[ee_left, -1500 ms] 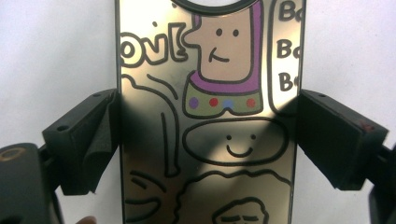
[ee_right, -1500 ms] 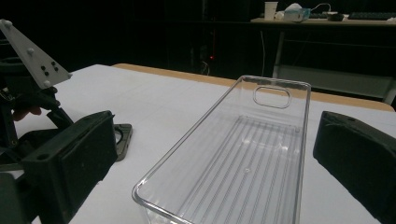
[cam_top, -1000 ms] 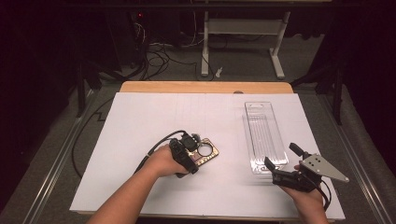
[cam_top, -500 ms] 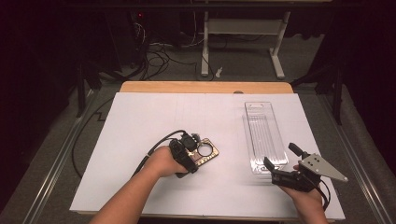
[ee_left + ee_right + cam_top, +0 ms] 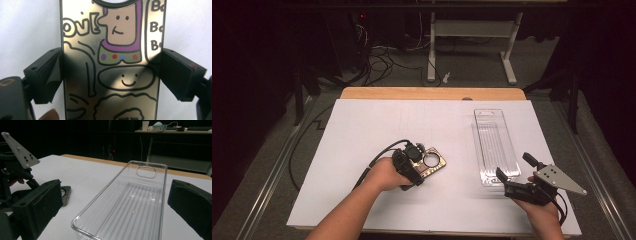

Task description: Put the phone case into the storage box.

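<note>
Gripping squarely across both long edges, we pinch the cartoon-printed metal plate (image 5: 112, 62) in the left claw (image 5: 418, 166), flat on the white worktop (image 5: 362, 130). Our right claw (image 5: 518, 175), jaws spread, waits at the clear plastic tray (image 5: 494, 145) standing well apart; nothing lies between.

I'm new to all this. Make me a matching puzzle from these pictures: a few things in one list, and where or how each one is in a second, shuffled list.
Things:
1. left gripper
2. right gripper
3. clear plastic tray
4. cartoon card

States:
A. empty, lying on the white table cover
B. jaws open, either side of the tray's near end
C. shiny, printed with smiling figures
D. jaws pressed on the card's two long edges

Pairs: 1-D, 2-B, 3-A, 4-C
</note>
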Tool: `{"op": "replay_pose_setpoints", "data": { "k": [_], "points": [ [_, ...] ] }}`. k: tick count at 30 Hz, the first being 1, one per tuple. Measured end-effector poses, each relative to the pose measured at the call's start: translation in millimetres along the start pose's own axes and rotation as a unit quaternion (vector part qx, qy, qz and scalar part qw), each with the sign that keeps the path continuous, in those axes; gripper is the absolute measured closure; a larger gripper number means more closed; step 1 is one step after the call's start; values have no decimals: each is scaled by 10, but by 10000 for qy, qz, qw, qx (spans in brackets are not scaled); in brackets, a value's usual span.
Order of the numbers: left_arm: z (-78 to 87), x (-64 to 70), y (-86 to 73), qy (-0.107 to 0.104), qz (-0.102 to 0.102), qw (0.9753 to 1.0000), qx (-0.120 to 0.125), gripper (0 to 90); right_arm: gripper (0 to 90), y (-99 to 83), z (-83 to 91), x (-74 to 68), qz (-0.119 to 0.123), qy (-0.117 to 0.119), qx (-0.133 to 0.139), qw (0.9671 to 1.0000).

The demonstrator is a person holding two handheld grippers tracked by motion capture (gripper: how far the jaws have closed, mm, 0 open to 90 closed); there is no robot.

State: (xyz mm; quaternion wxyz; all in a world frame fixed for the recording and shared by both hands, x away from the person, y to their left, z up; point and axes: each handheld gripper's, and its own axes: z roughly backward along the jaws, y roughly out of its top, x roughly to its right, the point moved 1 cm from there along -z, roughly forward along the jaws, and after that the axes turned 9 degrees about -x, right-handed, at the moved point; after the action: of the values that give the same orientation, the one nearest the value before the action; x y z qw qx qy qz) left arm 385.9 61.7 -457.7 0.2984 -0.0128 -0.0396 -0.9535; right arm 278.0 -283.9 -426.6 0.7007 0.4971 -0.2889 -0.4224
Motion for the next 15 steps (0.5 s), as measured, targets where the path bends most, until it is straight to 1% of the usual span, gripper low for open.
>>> {"op": "replay_pose_setpoints", "data": {
  "k": [2,3,4,7,9,10,11,12,13,14,15],
  "points": [
    [3,4,-9,9,-5,10000,34,133,3,0,1,2,5,-1,-1,10000],
    [14,8,-23,-60,-15,9999,89,133,2,1,4,0,-4,2,8,10000],
    [14,8,-23,-60,-15,9999,89,133,2,2,4,0,-5,2,10,10000],
    [45,29,-52,-105,-45,9996,261,133,3,1,3,4,0,-2,6,10000],
    [71,34,-74,-89,-60,9992,386,133,3,1,4,3,1,-3,6,10000],
    [71,34,-74,-89,-60,9992,386,133,3,1,4,3,1,-3,6,10000],
    [94,22,-101,-190,-41,9986,485,133,2,3,4,0,-1,-1,9,10000],
    [94,22,-101,-190,-41,9986,485,133,2,3,4,0,-1,-1,9,10000],
    [112,12,-136,-241,-36,9981,574,133,2,3,5,-1,7,-1,13,10000],
    [112,12,-136,-241,-36,9981,574,133,2,3,5,-1,7,-1,13,10000],
    [125,6,-178,-226,-31,9974,687,133,3,4,4,-1,6,-4,13,10000]
  ]
}}
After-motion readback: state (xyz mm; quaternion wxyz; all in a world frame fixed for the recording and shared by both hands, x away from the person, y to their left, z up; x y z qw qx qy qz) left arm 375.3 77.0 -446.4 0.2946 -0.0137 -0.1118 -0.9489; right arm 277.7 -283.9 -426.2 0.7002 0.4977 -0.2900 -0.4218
